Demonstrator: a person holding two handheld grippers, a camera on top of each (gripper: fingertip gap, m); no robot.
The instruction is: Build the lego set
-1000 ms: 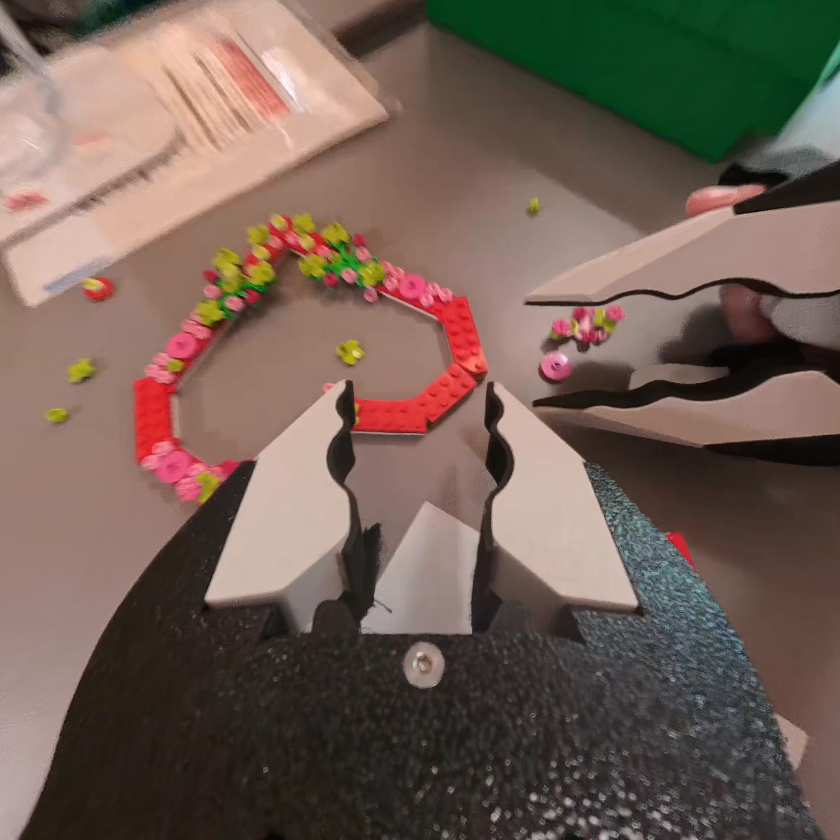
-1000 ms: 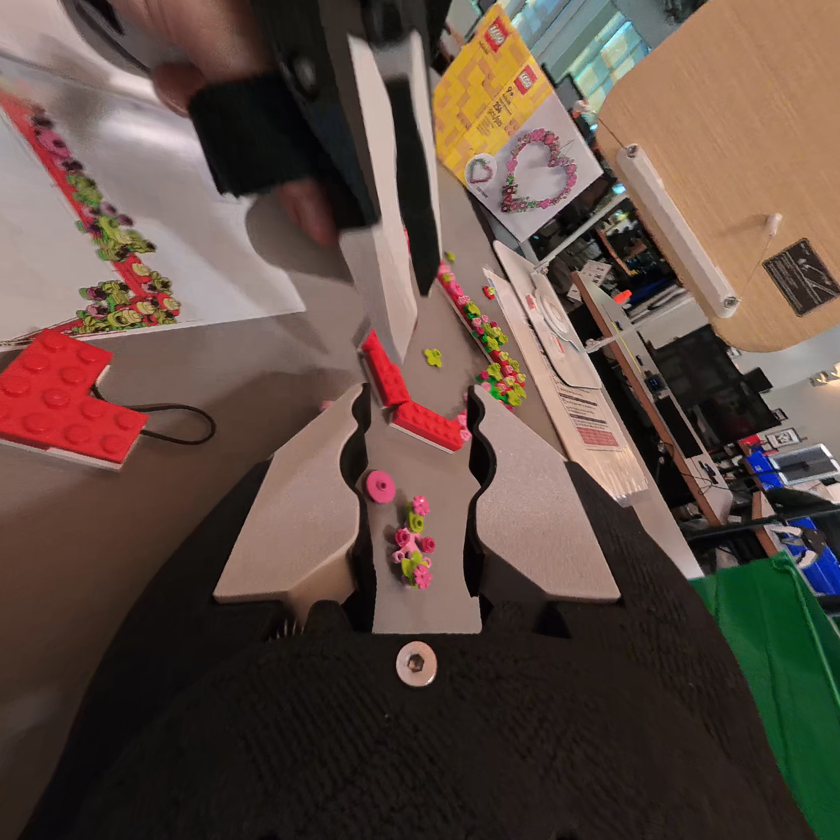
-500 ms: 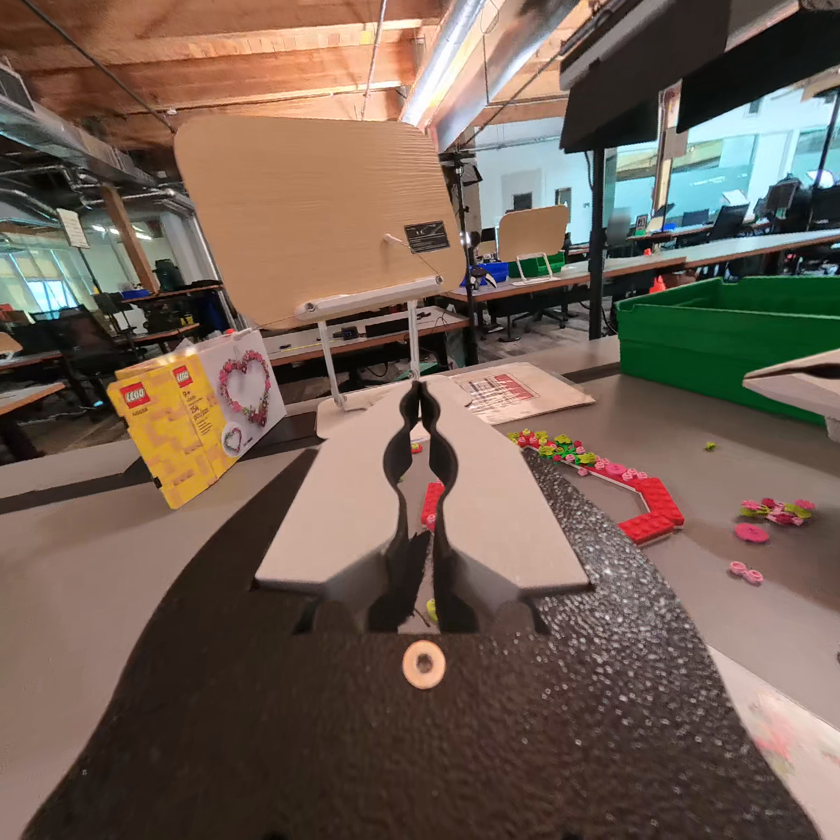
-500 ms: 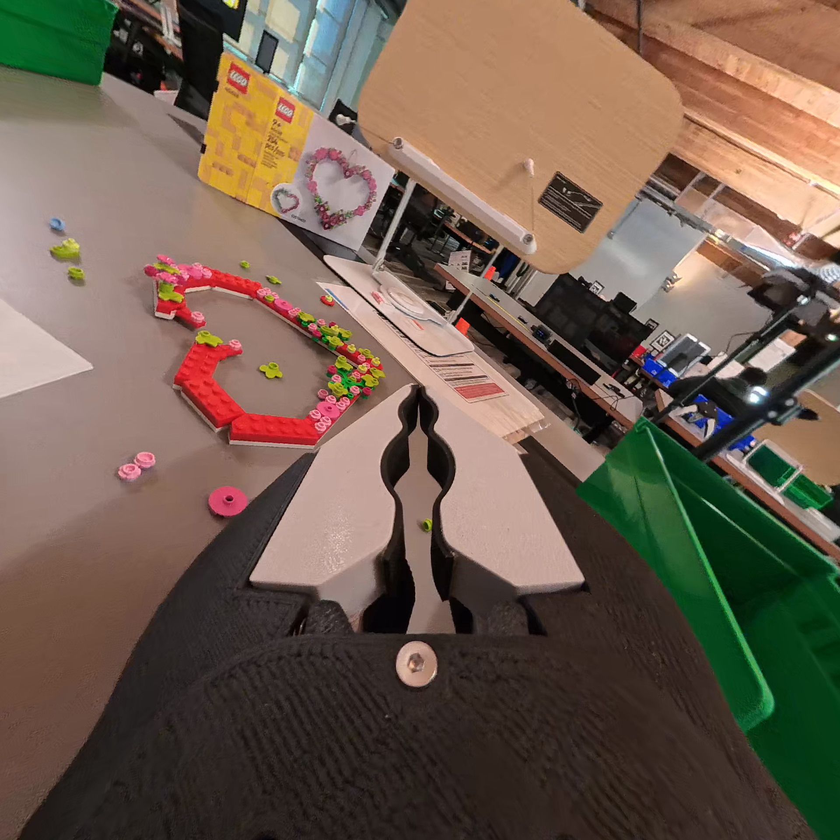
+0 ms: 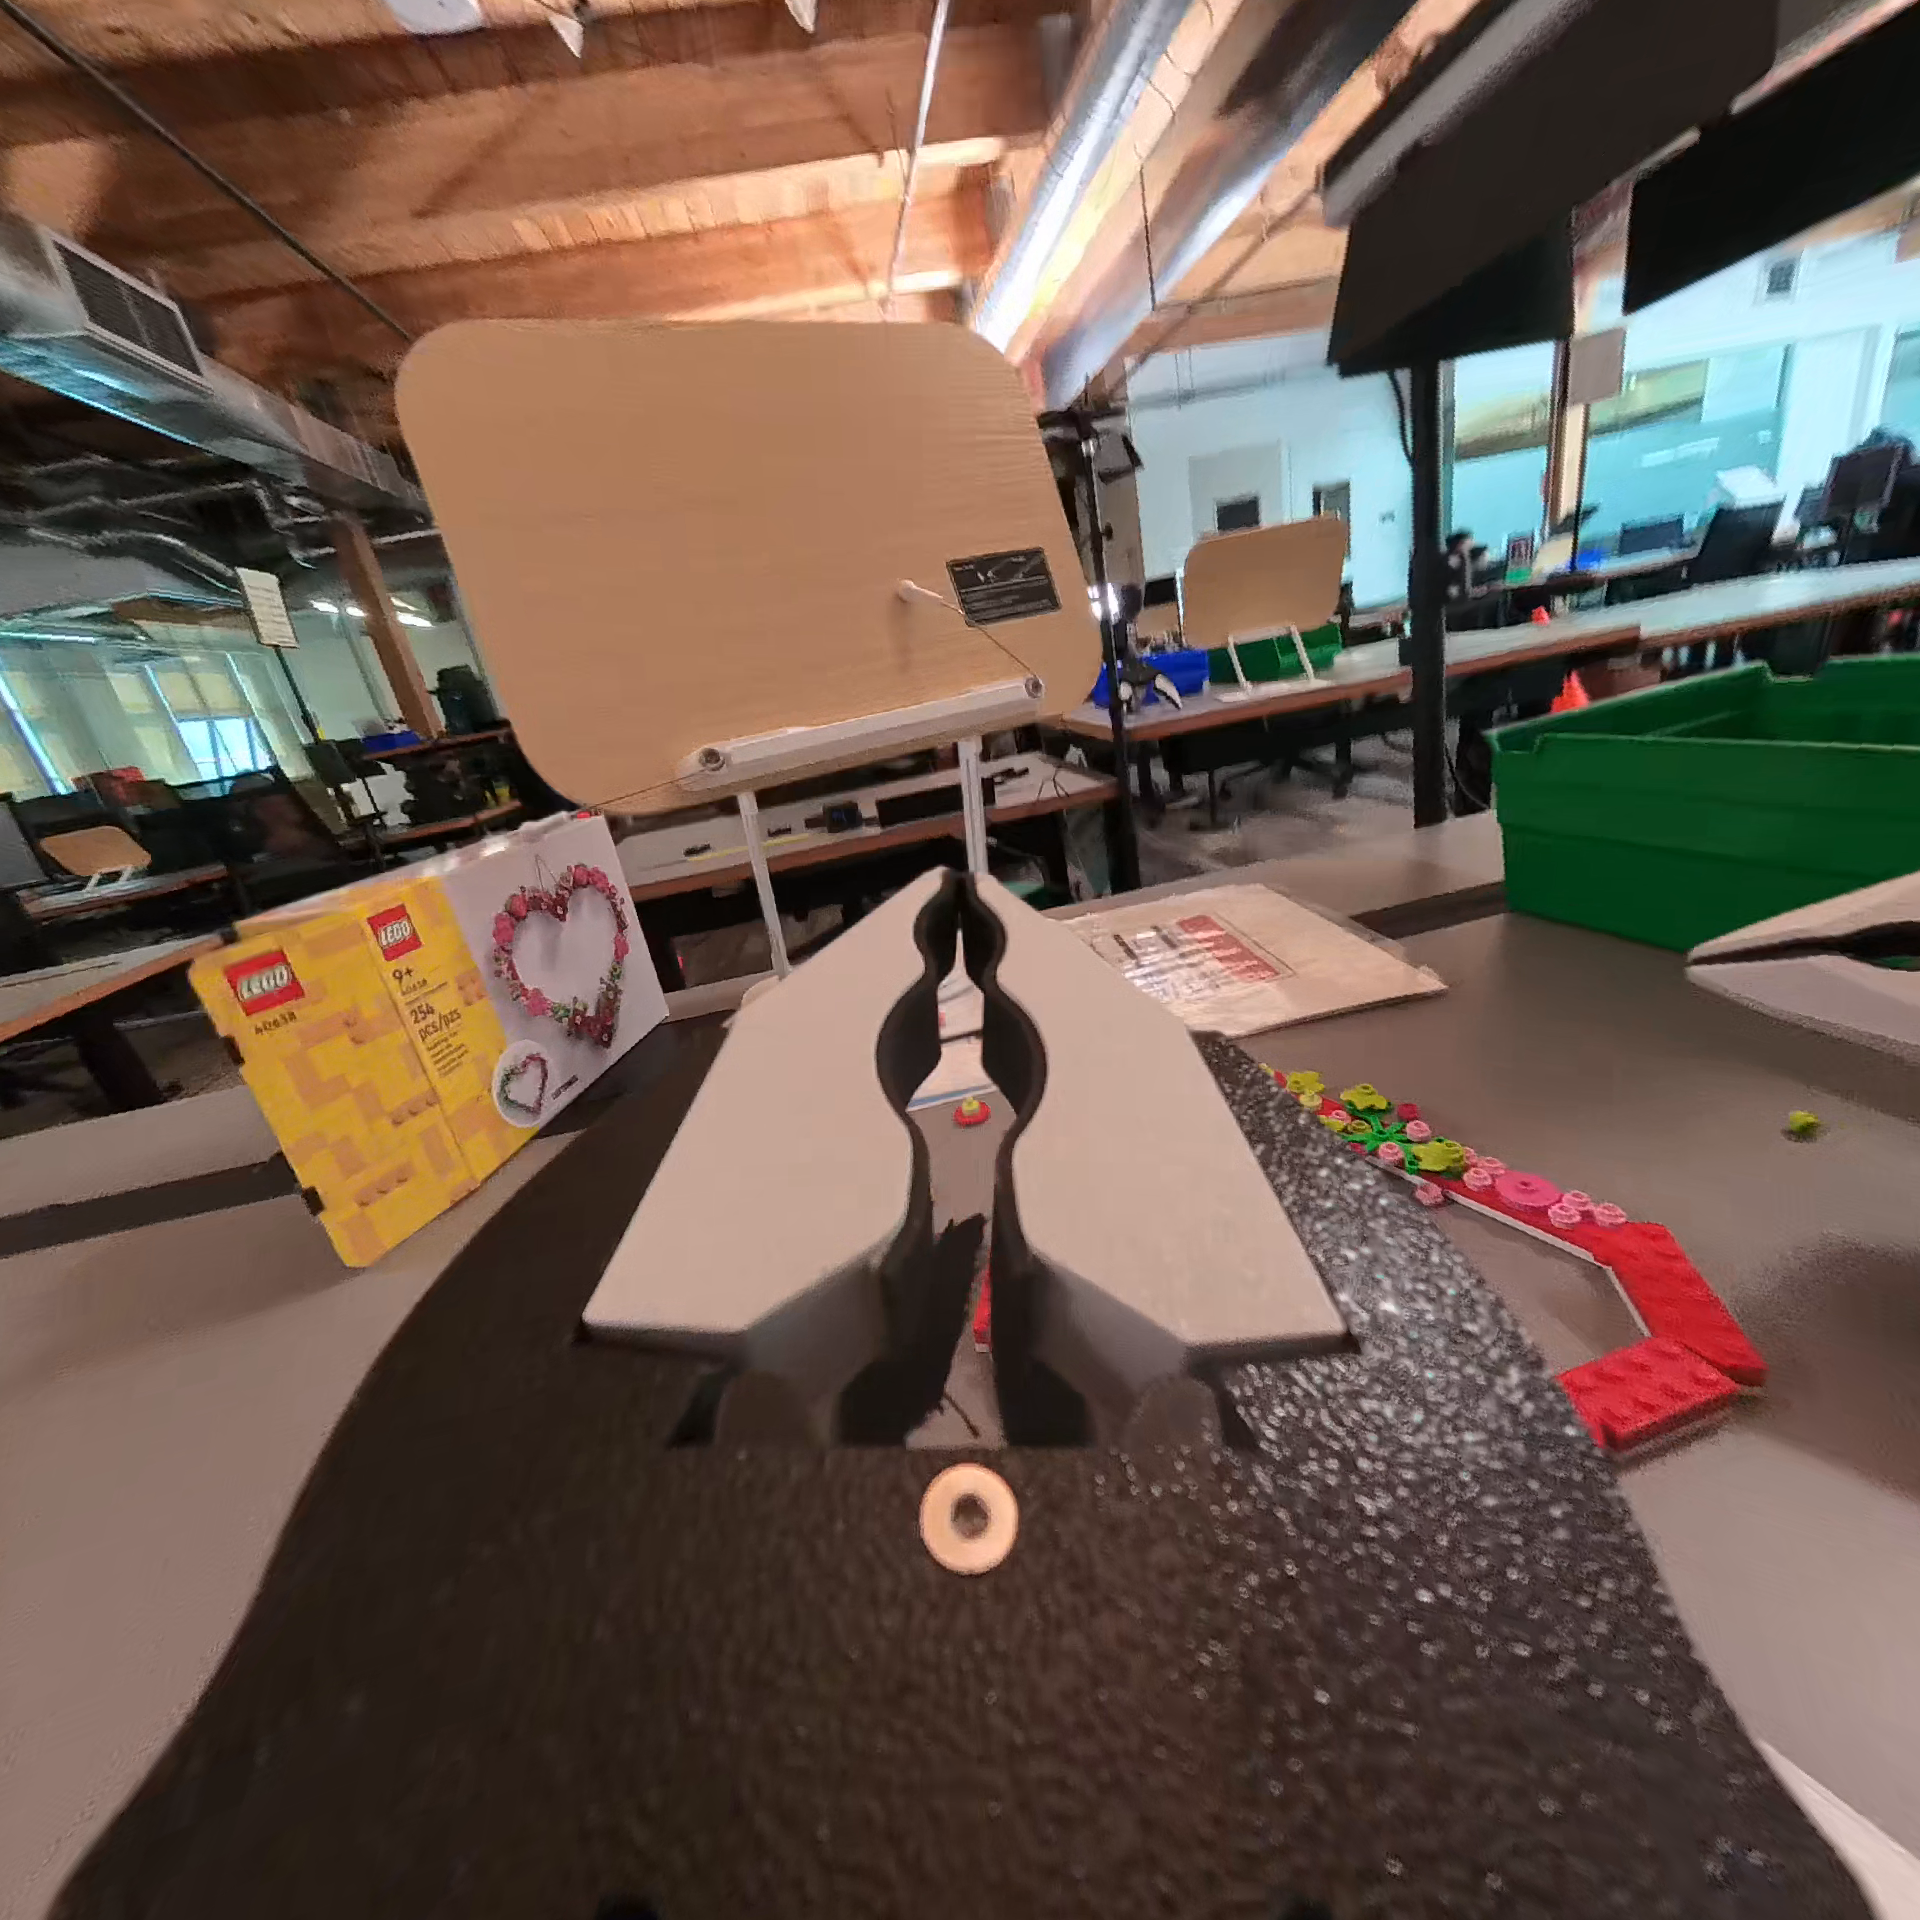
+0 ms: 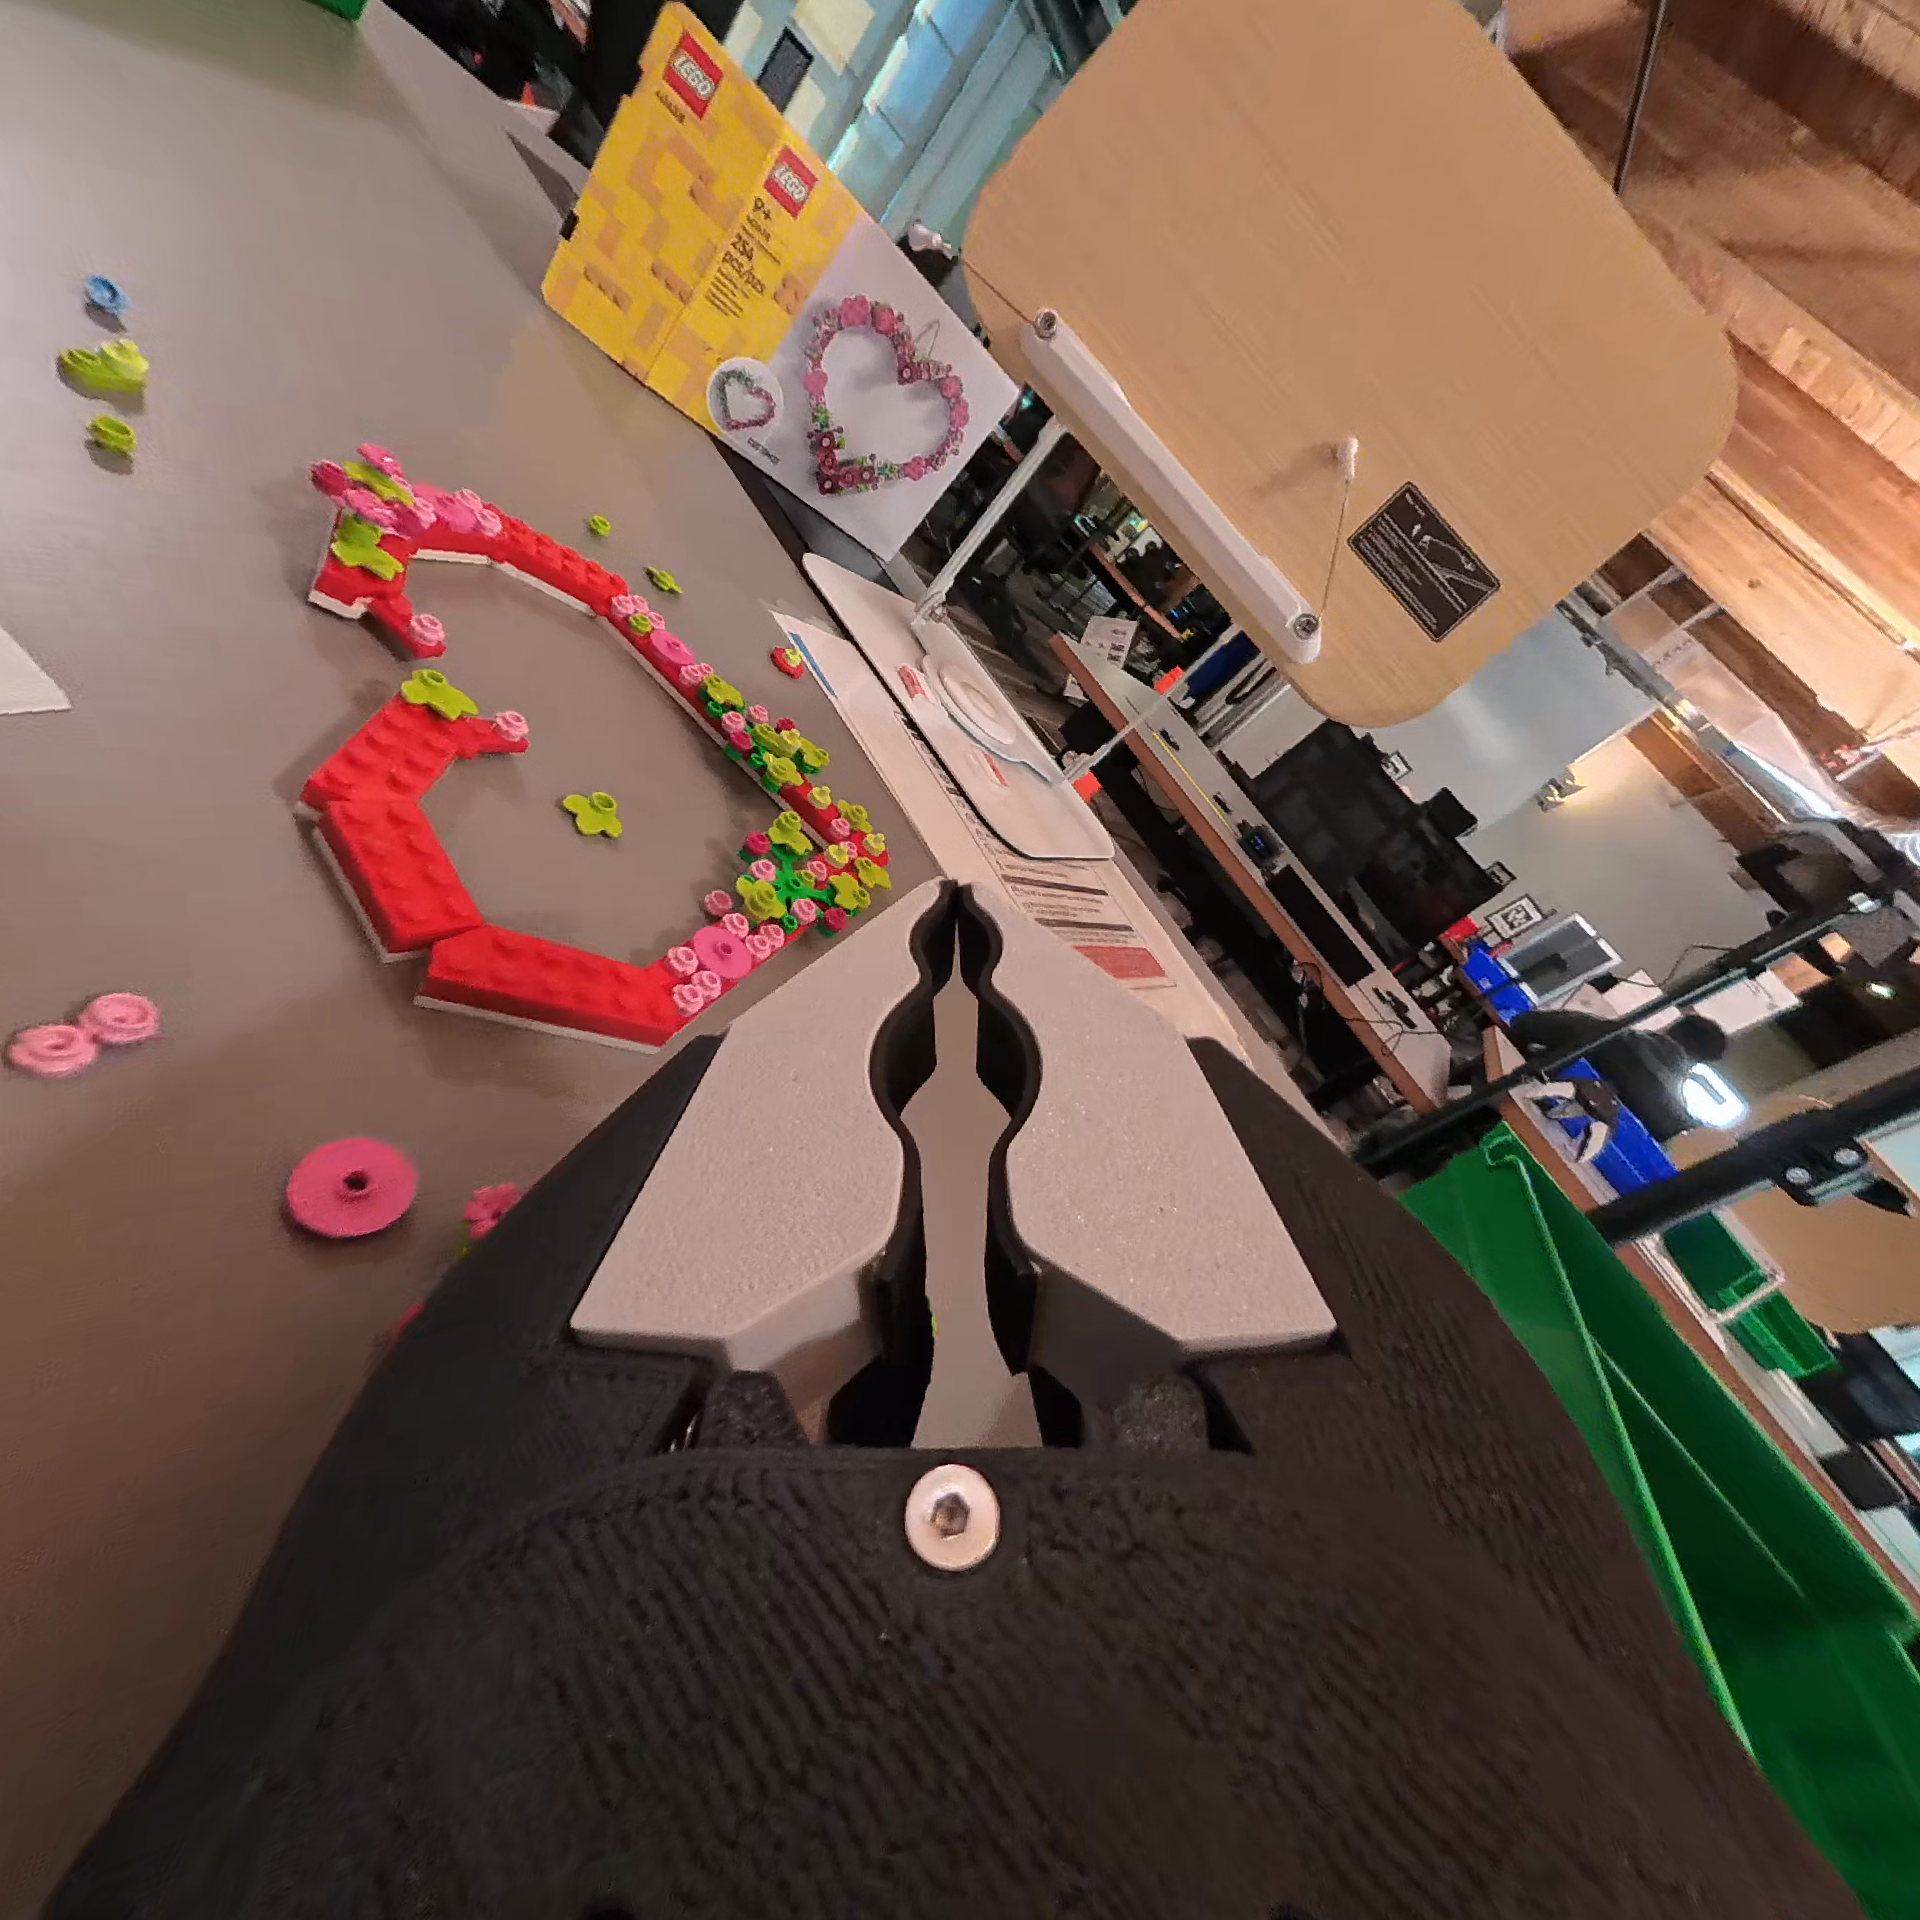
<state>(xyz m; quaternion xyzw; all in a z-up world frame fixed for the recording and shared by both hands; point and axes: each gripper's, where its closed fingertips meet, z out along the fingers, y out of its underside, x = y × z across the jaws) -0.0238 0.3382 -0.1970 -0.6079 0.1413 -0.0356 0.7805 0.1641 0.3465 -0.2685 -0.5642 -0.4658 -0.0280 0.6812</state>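
Here, your left claw point(image 5: 961, 902) and right claw point(image 6: 954, 906) both sit pinched together, empty. The unfinished red-plate lego heart, studded with pink and lime flowers point(image 6: 540, 790), lies flat on the grey table point(image 6: 208, 260), ahead-left of your right claw, which looks nearer.

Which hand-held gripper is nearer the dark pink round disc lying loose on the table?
Right. The dark pink disc lies just left of the right hand-held gripper, close beside its body. The left hand-held gripper shows no disc nearby; the red heart frame sits to its right.
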